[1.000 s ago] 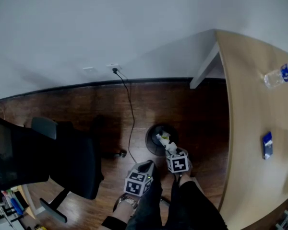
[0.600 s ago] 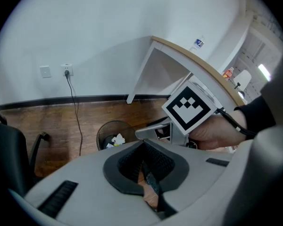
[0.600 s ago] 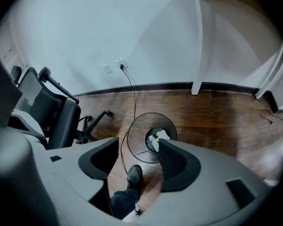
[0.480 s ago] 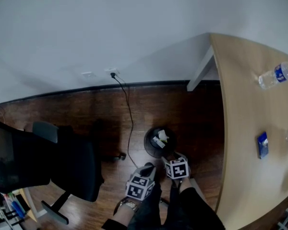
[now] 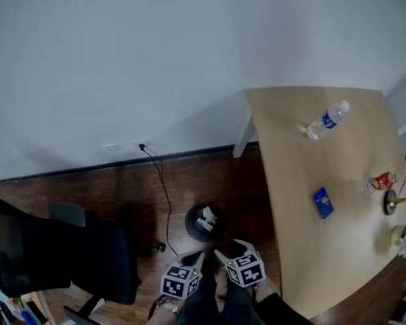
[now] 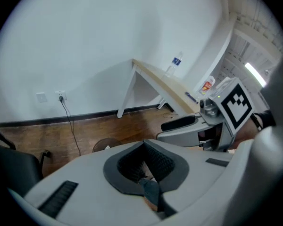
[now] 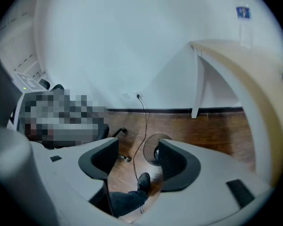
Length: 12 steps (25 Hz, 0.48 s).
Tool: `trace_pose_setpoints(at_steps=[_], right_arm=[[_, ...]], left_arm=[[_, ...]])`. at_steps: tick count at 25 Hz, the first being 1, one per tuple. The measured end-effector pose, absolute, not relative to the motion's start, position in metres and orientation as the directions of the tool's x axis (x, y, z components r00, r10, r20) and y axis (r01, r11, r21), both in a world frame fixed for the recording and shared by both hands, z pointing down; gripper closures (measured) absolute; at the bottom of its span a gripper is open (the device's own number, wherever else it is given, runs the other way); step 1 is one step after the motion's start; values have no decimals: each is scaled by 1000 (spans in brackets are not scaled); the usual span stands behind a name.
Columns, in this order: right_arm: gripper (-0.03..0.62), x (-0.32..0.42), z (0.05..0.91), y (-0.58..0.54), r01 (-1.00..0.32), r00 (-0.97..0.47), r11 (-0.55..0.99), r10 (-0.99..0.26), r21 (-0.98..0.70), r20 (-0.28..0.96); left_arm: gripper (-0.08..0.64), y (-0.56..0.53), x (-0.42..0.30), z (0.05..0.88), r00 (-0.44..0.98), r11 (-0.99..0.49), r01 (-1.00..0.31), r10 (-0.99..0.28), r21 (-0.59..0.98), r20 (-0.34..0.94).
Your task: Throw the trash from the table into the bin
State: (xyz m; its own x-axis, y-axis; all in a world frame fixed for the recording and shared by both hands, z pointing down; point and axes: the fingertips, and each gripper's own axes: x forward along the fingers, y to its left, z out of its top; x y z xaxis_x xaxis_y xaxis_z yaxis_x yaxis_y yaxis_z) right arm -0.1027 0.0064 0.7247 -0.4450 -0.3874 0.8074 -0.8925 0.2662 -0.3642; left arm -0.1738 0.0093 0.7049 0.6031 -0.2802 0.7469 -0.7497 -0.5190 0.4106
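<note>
The round black bin (image 5: 204,223) stands on the wooden floor with white crumpled trash (image 5: 207,217) inside it. On the wooden table (image 5: 291,181) lie a clear water bottle (image 5: 328,120), a small blue packet (image 5: 323,202) and a red snack packet (image 5: 381,181). My right gripper (image 5: 230,250) hangs near the bin; its jaws opened wider a moment ago and stand open, empty (image 7: 137,145), with the bin (image 7: 153,152) showing through the gap. My left gripper (image 5: 194,256) is beside it, its pads meeting at the tips (image 6: 144,145) with nothing held.
A black office chair (image 5: 68,256) stands on the floor at the left. A black cable (image 5: 164,195) runs from a wall socket (image 5: 141,144) down past the bin. A brass object (image 5: 392,201) and more items sit at the table's right end.
The white trash left my right gripper and now lies in the bin. Both grippers have lifted up and back from the bin. The view swung to show more of the table.
</note>
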Motion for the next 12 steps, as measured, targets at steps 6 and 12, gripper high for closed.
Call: trace_pose_setpoints(at_steps=[6, 12], right_arm=[[319, -73, 631, 18, -903, -429, 247, -497, -352, 754], [320, -23, 596, 51, -930, -348, 107, -567, -353, 747]], left_arm=[[560, 13, -142, 627, 662, -676, -637, -232, 371, 713], [557, 28, -102, 582, 714, -729, -545, -144, 414, 685]])
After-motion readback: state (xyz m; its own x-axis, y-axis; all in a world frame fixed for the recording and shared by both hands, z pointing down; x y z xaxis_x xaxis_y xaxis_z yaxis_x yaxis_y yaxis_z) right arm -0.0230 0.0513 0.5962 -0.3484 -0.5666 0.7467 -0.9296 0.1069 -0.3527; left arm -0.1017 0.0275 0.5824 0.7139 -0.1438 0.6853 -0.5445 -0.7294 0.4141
